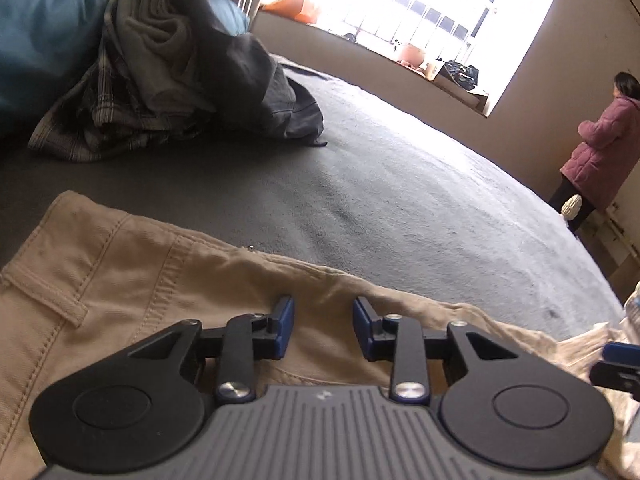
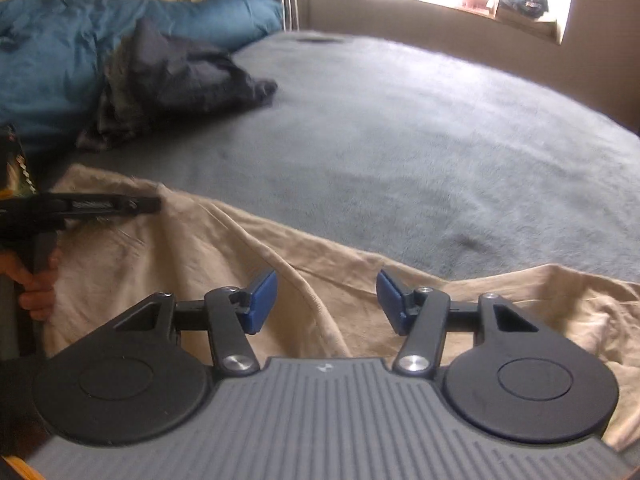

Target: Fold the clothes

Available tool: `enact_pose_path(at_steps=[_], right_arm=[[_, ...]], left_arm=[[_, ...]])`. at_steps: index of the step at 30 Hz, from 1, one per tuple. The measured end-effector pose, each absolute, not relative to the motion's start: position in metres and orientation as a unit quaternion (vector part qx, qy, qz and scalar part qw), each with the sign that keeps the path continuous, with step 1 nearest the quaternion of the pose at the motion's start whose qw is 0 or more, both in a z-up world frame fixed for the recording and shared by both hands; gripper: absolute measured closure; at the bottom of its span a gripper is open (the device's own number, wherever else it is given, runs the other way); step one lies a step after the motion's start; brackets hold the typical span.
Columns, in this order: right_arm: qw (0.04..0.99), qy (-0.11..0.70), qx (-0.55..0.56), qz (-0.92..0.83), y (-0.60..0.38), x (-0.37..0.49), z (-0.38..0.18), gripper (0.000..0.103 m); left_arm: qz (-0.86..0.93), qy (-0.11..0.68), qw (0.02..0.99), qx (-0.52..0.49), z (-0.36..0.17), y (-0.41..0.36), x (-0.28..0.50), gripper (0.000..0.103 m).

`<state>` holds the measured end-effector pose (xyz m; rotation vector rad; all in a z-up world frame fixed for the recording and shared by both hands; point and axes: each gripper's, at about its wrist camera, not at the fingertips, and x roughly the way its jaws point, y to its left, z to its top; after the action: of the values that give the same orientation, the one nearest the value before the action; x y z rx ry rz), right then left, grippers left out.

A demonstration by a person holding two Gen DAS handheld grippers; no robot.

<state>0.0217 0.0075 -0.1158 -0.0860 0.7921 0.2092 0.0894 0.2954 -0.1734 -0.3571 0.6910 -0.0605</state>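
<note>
Beige trousers (image 1: 132, 280) lay spread across the near edge of a grey bed cover (image 1: 400, 208), waistband and a belt loop to the left in the left wrist view, rumpled legs running right. Left gripper (image 1: 323, 326) hovered over the trousers – jaws parted, nothing between the blue pads, cloth only beneath them. Right gripper (image 2: 327, 300) likewise released, jaws wider apart, above a fold of the same beige fabric; no cloth pinched. In the right wrist view a hand (image 2: 38, 284) gripped the other tool's handle at the left edge. Farther back – a heap of dark and plaid clothes (image 1: 180, 80) against a blue duvet (image 2: 60, 60). Bright window (image 1: 420, 4) behind; a person in a pink coat (image 1: 600, 152) stood at far right
</note>
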Motion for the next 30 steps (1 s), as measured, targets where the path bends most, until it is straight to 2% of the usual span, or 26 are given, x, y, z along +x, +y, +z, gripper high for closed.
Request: enact_pose_path(at_steps=[3, 4, 5, 6, 11, 17, 20, 30], right_arm=[[0.895, 0.426, -0.05, 0.123, 0.006, 0.042, -0.139, 0.056], [0.886, 0.441, -0.049, 0.131, 0.005, 0.048, -0.146, 0.068], [0.88, 0.452, -0.043, 0.137, 0.004, 0.052, -0.151, 0.092], [0.875, 0.461, -0.037, 0.143, 0.003, 0.055, -0.155, 0.101], [0.898, 0.418, -0.074, 0.111, 0.009, 0.055, -0.141, 0.102], [0.9, 0.413, -0.107, 0.091, 0.016, 0.071, -0.144, 0.102], [0.905, 0.404, -0.111, 0.079, 0.018, 0.074, -0.139, 0.102], [0.897, 0.415, -0.134, 0.067, 0.025, 0.085, -0.169, 0.102]], left_arm=[[-0.028, 0.331, 0.93, -0.161, -0.176, 0.293, 0.089, 0.069], [-0.027, 0.328, 0.931, -0.156, -0.177, 0.292, 0.089, 0.069], [-0.027, 0.326, 0.933, -0.152, -0.177, 0.292, 0.089, 0.069], [-0.026, 0.324, 0.934, -0.147, -0.178, 0.291, 0.089, 0.069], [-0.025, 0.315, 0.939, -0.138, -0.181, 0.289, 0.088, 0.069], [-0.025, 0.315, 0.94, -0.131, -0.182, 0.288, 0.092, 0.069], [-0.023, 0.316, 0.939, -0.133, -0.181, 0.289, 0.094, 0.073], [-0.026, 0.317, 0.943, -0.098, -0.177, 0.282, 0.095, 0.072]])
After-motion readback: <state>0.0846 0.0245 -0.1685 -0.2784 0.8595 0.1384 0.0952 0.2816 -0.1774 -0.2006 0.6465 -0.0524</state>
